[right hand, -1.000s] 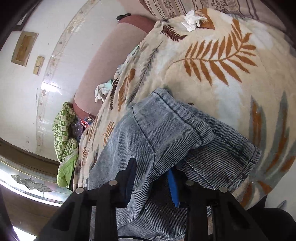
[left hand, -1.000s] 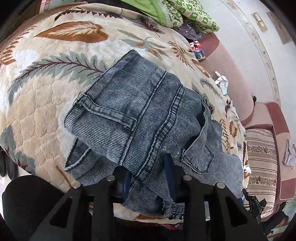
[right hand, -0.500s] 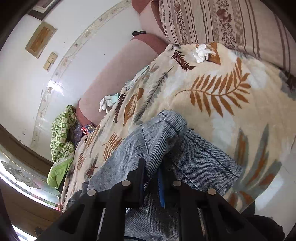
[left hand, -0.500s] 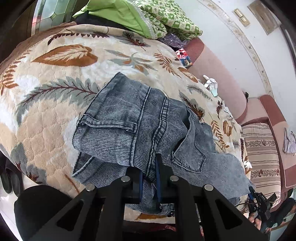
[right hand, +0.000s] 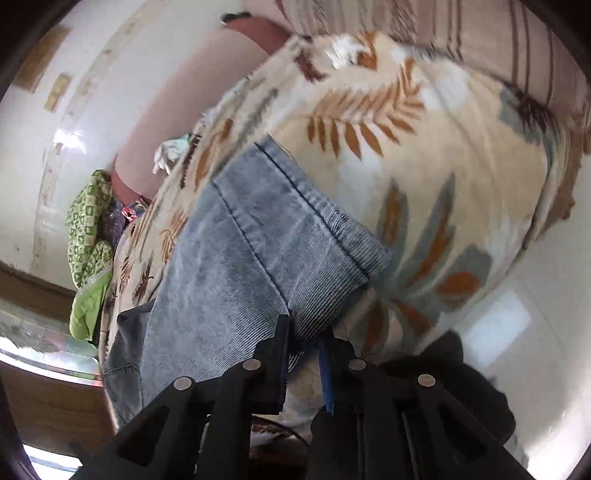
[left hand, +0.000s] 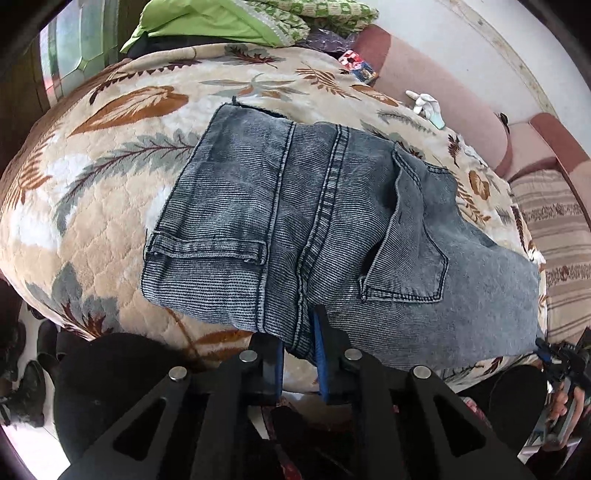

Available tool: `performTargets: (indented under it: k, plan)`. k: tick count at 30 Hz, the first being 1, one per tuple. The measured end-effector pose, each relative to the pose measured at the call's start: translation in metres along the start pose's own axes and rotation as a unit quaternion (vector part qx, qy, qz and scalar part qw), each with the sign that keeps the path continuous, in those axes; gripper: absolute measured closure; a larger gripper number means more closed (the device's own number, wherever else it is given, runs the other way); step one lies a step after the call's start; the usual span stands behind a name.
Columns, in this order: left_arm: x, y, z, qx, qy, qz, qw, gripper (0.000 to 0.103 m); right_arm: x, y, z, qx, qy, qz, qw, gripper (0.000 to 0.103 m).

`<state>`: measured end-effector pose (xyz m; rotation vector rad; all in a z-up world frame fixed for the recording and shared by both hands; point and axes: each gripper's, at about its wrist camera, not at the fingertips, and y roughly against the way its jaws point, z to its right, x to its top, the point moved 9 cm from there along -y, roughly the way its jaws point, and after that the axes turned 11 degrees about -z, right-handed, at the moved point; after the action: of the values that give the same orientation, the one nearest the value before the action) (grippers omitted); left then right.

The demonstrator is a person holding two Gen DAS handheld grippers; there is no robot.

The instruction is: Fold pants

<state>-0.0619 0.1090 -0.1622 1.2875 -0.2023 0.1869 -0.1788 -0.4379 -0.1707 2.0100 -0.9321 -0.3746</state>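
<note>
The pants point(left hand: 295, 229), grey-blue denim, lie folded in layers on the leaf-patterned blanket point(left hand: 110, 206) that covers the bed, their hem end toward twelve o'clock in the left wrist view and a back pocket point(left hand: 406, 258) showing toward three o'clock. The left gripper point(left hand: 300, 343) pinches the near edge of the denim at six o'clock, right on the doubled seam; its jaws have just eased a little apart, yet the blue pads still press the cloth between them. The right gripper point(right hand: 303, 350) pinches a fold of the same pants point(right hand: 240, 266) at its own six o'clock, the jaws having just loosened slightly with the denim still caught between them. This view is blurred. A green patterned quilt point(left hand: 229, 18) is heaped at the far end of the bed around twelve o'clock, and a striped cushion point(left hand: 554, 229) sits at three o'clock. A white glove point(left hand: 424, 105) lies near the pink headboard point(left hand: 443, 92) at about one o'clock.
</note>
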Motion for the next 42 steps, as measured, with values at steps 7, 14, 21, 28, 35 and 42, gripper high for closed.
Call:
performTargets:
  k: [7,14,21,28,35,42]
  plan:
    - [-0.003,0.041,0.013,0.059,-0.098,0.039,0.9928,0.077,0.028,0.074,0.012,-0.001,-0.001,0.093,0.996,0.085]
    - [0.031,0.067,0.101,0.055,-0.203,0.150,0.9661,0.055,0.039,0.039,-0.081,0.060,0.069,0.087,0.992,0.084]
    - [0.075,-0.011,0.215,0.005,-0.272,0.083,0.9586,0.053,0.021,-0.052,-0.133,0.040,0.119,0.038,0.991,0.084]
    - [0.090,-0.123,0.235,0.022,-0.237,-0.055,0.9696,0.053,0.023,-0.077,-0.113,-0.002,0.124,0.027,0.992,0.084]
    - [0.114,-0.133,0.224,0.023,-0.207,-0.075,0.9751,0.060,0.029,-0.097,-0.102,-0.024,0.103,0.001,0.994,0.086]
    - [0.127,-0.136,0.216,0.017,-0.194,-0.081,0.9775,0.072,0.043,-0.099,-0.090,-0.023,0.087,0.010,0.996,0.100]
